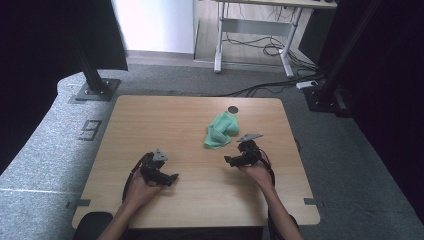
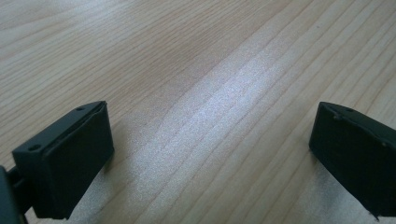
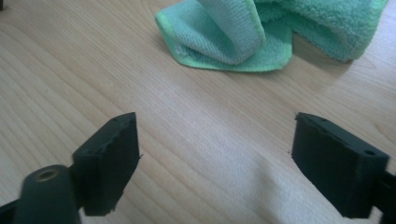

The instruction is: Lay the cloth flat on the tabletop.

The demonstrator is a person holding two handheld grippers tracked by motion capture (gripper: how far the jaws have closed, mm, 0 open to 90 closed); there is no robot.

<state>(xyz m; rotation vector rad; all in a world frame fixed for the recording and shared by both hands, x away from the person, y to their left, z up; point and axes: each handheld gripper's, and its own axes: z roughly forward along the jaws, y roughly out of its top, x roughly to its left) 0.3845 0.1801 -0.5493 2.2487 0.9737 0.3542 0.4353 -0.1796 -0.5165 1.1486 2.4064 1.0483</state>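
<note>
Green fluffy terry cloth (image 3: 261, 35) – crumpled, wood-grain table (image 3: 196, 154)

Cloth (image 1: 220, 131) lies crumpled on the bench (image 1: 165, 120), just ahead of and slightly left of the right tongs (image 1: 231, 160), not touching them. Small round disc (image 1: 232, 109) sits on the bench just behind the cloth, at its far end. Left tongs (image 1: 172, 177) rest low over bare bench, well left of the right tongs, cloth ahead to their right.
</note>
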